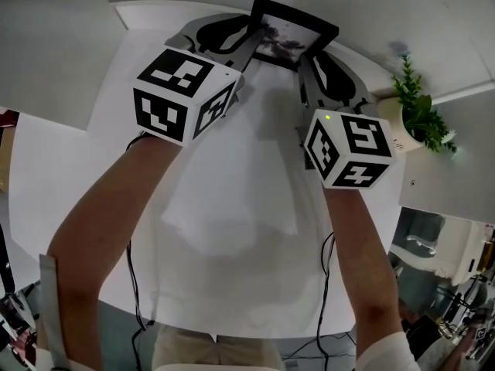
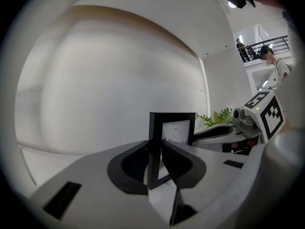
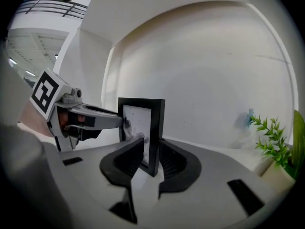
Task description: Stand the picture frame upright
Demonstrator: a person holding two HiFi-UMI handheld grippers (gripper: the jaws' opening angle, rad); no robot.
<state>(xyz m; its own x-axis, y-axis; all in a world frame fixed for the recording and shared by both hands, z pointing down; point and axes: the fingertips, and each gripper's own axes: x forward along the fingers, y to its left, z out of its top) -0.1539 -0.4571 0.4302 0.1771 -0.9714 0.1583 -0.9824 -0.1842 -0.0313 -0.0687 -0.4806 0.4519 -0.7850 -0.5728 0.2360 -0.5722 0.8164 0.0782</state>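
The left gripper (image 2: 155, 148) has its fingers (image 2: 129, 168) squeezed almost together on the left side bar of the black picture frame (image 2: 171, 128). The right gripper (image 3: 151, 144) does the same on the other side. Its fingers (image 3: 177, 168) are pinched onto the right side bar, with only the thin bar between them. So the frame is held by both sides at once.

The frame stands straight up between the two grippers, near the far edge of the white counter (image 1: 255, 207). I can't tell if its bottom sits on the counter or hangs just above it.

Here is what could go wrong. Each pinch is on a thin, smooth bar, so the frame could slip out and flop down flat. If one gripper pushes or pulls more than the other, the frame could twist. No view shows a prop leg at the back. If there is none out, I think the frame would tip over as soon as the fingers let go. It is also close to the far edge, so a push forward could send it off the counter. The potted plant (image 1: 418, 107) sits off to the right, and a wide swing there could bump it.
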